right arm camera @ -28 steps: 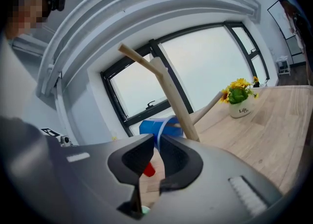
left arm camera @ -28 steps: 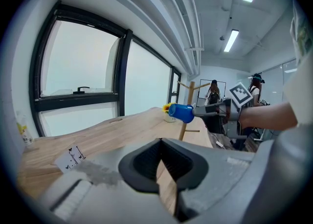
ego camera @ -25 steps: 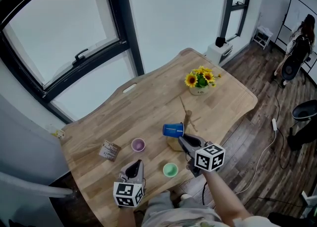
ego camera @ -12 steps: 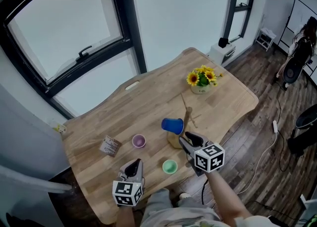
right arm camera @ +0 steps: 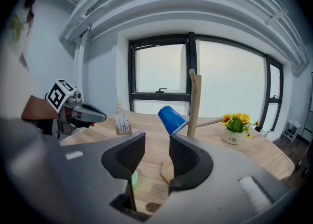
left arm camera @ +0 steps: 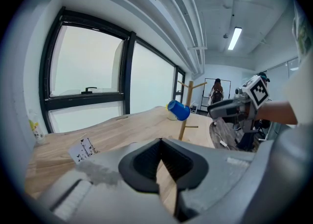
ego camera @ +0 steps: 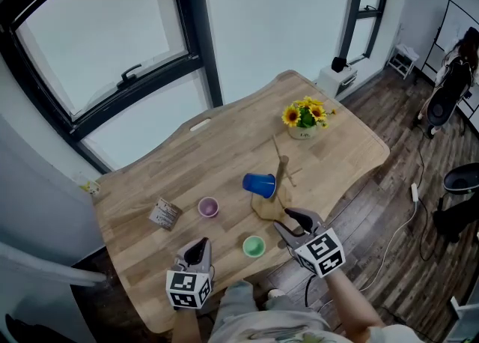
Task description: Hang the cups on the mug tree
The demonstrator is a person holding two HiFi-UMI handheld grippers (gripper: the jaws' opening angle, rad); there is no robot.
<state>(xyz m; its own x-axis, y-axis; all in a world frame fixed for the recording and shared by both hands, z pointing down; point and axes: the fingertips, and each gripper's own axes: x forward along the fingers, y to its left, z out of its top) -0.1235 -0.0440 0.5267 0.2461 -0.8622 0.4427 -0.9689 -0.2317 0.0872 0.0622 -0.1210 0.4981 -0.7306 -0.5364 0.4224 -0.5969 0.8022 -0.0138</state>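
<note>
Mug tree (ego camera: pixel 282 175): stands upright on the wooden table (ego camera: pixel 224 147), toward its near edge.
Blue cup (ego camera: pixel 259 183): hangs on its side from a peg, on the left of the tree's post in the head view. It sits in the same place as a second ago.
Right gripper (right arm camera: pixel 156 157): jaws stand apart with nothing between them, and they have just been opening. A second ago its tips lay at the blue cup. Now it is drawn back toward the person and clear of the cup, which shows beyond the jaws.
Left gripper (left arm camera: pixel 159 169): jaws are together and hold nothing. It sits low over the near table edge, as it did a second ago.
Green cup (ego camera: pixel 254 246): sits mouth up on the table between the two grippers, unmoved.
Purple cup (ego camera: pixel 207 207): sits mouth up to the left of the tree, unmoved.
Sunflower pot (ego camera: pixel 303 120): stands on the far side of the table, well apart from the tree.
Card (ego camera: pixel 164 213): lies left of the purple cup.
</note>
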